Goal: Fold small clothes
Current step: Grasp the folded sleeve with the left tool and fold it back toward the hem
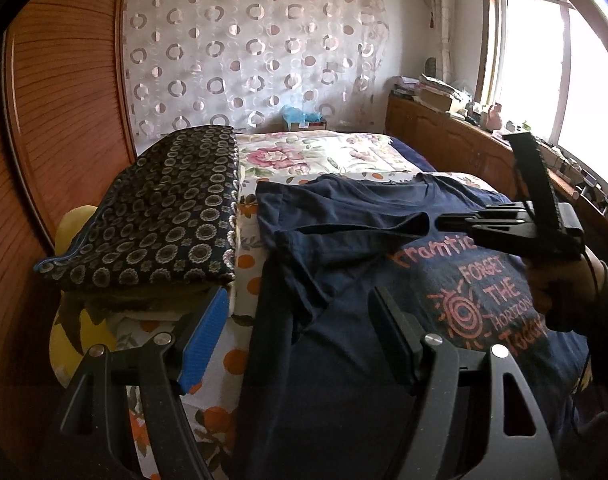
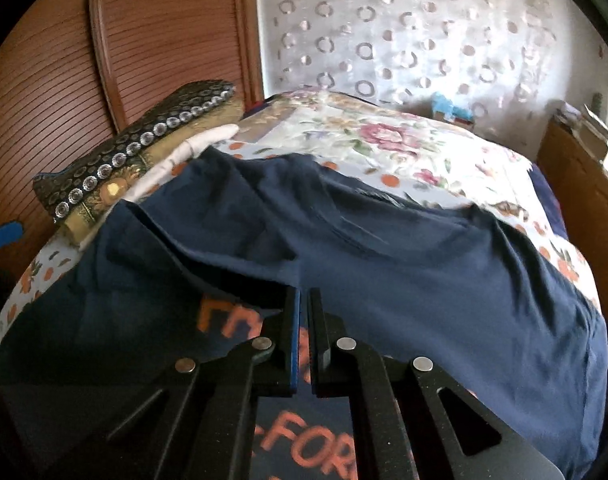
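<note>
A navy blue cotton T-shirt with orange printed lettering lies spread face-up on the bed with the floral and orange-dotted sheet, one sleeve already drawn inward across the chest.

The right claw has its jaws pressed together at the tip of that drawn-in sleeve, and from the left wrist view it appears to have pinched a fold of the navy fabric (the right wrist view shows the jaws nearly touching, but what sits between them is hard to make out). The left claw stands wide open above the shirt's near left edge, holding nothing.

The main risk, judging from here, is a thin grip: if only one layer or a sliver of hem is caught, the sleeve could slip free mid-fold and leave a crooked crease. Pulling without the left claw pinning the body could also drag the whole shirt across the sheet, and it lies close to the dark patterned folded bedding stack.

The print reads "Frantic", then "FORGET THE HORIZON", with a partly hidden word below, beside an orange spiral sun.
</note>
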A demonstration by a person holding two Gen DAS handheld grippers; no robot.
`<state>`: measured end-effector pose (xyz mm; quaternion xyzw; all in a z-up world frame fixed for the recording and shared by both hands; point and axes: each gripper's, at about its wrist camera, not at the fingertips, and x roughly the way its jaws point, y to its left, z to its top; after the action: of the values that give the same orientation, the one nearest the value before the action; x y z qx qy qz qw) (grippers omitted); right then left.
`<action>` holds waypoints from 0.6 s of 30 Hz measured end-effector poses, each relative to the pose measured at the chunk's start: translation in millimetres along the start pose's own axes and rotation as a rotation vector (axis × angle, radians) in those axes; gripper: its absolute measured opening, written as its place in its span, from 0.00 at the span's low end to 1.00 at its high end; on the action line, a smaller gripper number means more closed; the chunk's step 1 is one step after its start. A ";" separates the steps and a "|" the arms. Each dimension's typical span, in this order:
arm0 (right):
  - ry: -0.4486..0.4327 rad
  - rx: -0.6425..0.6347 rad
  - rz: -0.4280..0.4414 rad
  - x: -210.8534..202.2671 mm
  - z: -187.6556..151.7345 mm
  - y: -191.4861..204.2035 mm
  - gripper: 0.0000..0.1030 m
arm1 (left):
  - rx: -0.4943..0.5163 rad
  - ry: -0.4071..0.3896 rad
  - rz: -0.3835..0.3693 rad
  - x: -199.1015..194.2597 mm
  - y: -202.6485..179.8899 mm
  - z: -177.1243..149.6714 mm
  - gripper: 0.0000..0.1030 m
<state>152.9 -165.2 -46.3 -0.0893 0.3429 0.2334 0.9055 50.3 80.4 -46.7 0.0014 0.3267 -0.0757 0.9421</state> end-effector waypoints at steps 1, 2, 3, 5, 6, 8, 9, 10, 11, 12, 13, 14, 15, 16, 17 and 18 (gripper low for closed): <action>-0.004 0.004 -0.011 -0.7 -3.1 0.1 0.03 | 0.001 0.003 -0.001 1.9 -1.1 0.9 0.71; -0.003 0.003 -0.027 -1.7 -6.1 -1.2 0.03 | 0.001 0.006 -0.003 3.7 -1.7 1.6 0.71; -0.004 0.000 -0.050 -3.1 -9.3 -2.6 0.03 | 0.003 0.009 -0.010 6.3 -2.7 3.0 0.71; -0.014 -0.003 -0.074 -9.7 -13.9 -0.9 0.03 | 0.011 0.016 -0.013 14.3 -4.7 7.6 0.71; -0.015 -0.007 -0.076 -12.0 -13.9 -0.1 0.06 | 0.016 0.024 -0.010 19.4 -4.8 11.2 0.71; -0.017 -0.011 -0.106 -14.6 -15.5 1.9 0.24 | 0.024 0.033 -0.007 28.0 -5.6 17.9 0.71; -0.018 -0.013 -0.115 -21.1 -14.1 4.9 0.39 | 0.024 0.044 -0.005 35.0 -5.1 22.9 0.70; -0.025 -0.010 -0.116 -24.3 -17.4 2.9 0.51 | 0.026 0.049 -0.003 39.6 -5.0 26.4 0.66; -0.030 -0.004 -0.119 -24.2 -15.9 5.9 0.53 | 0.030 0.055 -0.003 43.9 -4.5 29.1 0.63; -0.029 0.003 -0.120 -28.5 -19.5 3.1 0.53 | 0.033 0.065 -0.001 50.0 -3.9 33.5 0.62; -0.023 0.008 -0.120 -28.4 -21.9 3.6 0.53 | 0.037 0.076 0.009 56.3 -3.5 37.8 0.58; -0.013 0.010 -0.113 -28.2 -27.0 1.6 0.53 | 0.042 0.084 0.015 60.3 -3.4 40.2 0.56; -0.005 0.010 -0.109 -33.1 -29.4 5.9 0.53 | 0.046 0.096 0.017 66.3 -3.0 43.7 0.54; 0.006 0.009 -0.104 -31.5 -30.3 4.8 0.53 | 0.046 0.106 0.014 71.6 -2.7 46.1 0.52; 0.018 0.007 -0.099 -30.5 -33.0 4.0 0.53 | 0.045 0.122 0.012 78.4 -2.6 48.2 0.50; 0.028 0.006 -0.095 -29.2 -36.2 3.0 0.53 | 0.044 0.134 0.012 83.1 -1.3 48.6 0.49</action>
<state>111.3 -184.8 -54.0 -0.1059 0.3515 0.1877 0.9110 144.5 64.7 -59.7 0.0292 0.3874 -0.0770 0.9182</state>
